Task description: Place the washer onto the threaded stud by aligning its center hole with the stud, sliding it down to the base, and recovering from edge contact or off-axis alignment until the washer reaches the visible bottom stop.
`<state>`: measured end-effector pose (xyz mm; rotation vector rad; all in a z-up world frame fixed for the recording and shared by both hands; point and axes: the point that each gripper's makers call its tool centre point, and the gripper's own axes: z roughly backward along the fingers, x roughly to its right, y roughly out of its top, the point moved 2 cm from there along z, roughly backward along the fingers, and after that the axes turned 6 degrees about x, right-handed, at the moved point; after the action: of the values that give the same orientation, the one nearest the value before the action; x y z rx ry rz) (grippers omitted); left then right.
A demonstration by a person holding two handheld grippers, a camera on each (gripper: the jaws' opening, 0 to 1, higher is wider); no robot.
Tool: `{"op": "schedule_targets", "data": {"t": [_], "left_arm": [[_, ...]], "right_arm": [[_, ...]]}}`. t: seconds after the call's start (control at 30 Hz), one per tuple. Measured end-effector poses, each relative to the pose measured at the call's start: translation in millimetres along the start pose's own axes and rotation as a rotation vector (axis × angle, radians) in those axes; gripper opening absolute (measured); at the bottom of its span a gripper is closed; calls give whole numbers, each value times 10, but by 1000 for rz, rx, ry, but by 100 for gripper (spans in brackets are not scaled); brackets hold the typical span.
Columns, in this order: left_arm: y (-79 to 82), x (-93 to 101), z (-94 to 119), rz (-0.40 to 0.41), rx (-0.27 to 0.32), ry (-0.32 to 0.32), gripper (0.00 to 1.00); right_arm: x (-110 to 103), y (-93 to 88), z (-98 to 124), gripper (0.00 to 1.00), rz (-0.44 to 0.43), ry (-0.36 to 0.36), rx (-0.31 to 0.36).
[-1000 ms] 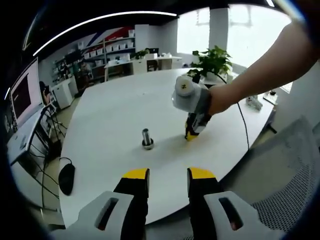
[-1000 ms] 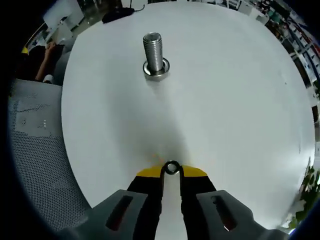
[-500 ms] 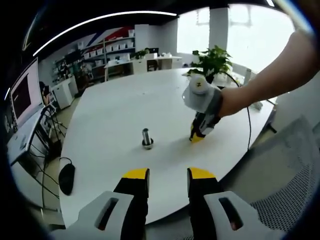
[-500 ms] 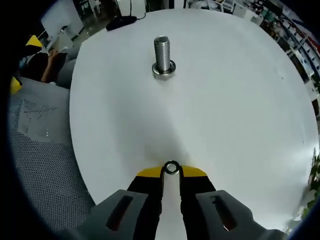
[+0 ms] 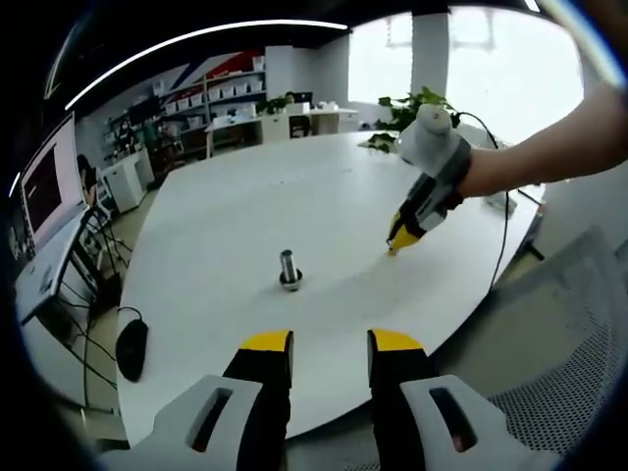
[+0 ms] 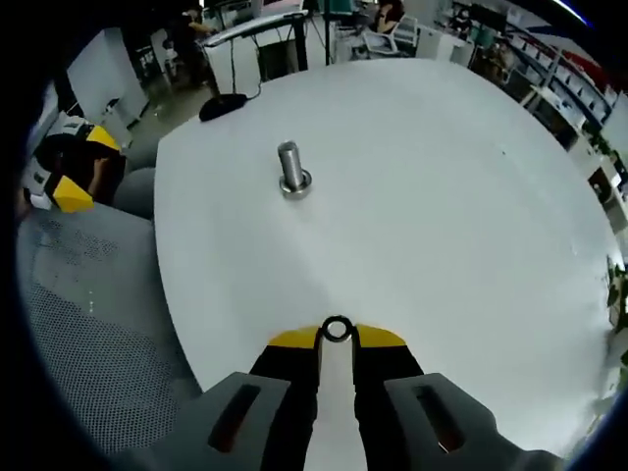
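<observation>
Since a second ago the right gripper (image 5: 397, 242) has risen and drawn back from the stud, so the stud looks smaller and farther off in the right gripper view; the left gripper (image 5: 332, 343) has kept its place.

The large round white table (image 5: 226, 206) spreads across both views, with a grey mesh office chair (image 6: 88, 334) at its near edge. On the far side, in the left gripper view, stands a green leafy potted plant (image 5: 412, 103), and a black computer mouse (image 5: 130, 347) lies at the left edge of the table.

The right gripper, held by a person's hand, hangs above the table to the right of the stud, well apart from it. Its yellow-tipped black jaws are closed almost together, pinching a small silver metal ring washer (image 6: 337, 329) between their tips.

The left gripper sits low at the near edge of the table, its jaws apart with nothing between them.

The short upright silver threaded stud (image 5: 287, 268) stands on its wider base near the middle of the table, bare of any washer.
</observation>
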<state>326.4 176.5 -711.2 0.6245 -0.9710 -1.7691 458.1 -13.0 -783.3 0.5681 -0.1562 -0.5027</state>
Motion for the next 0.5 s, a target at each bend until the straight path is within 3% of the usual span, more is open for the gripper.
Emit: {"op": "schedule_targets", "data": {"t": [0.3,0.5], "left_arm": [[-6,-29,7,6,-3,16,28],[-20,-18,8,-2,-9,16,28]], "right_arm": [[198,123,301,14,16,-48,90],[221,57,296,14,74,-49,44]]}}
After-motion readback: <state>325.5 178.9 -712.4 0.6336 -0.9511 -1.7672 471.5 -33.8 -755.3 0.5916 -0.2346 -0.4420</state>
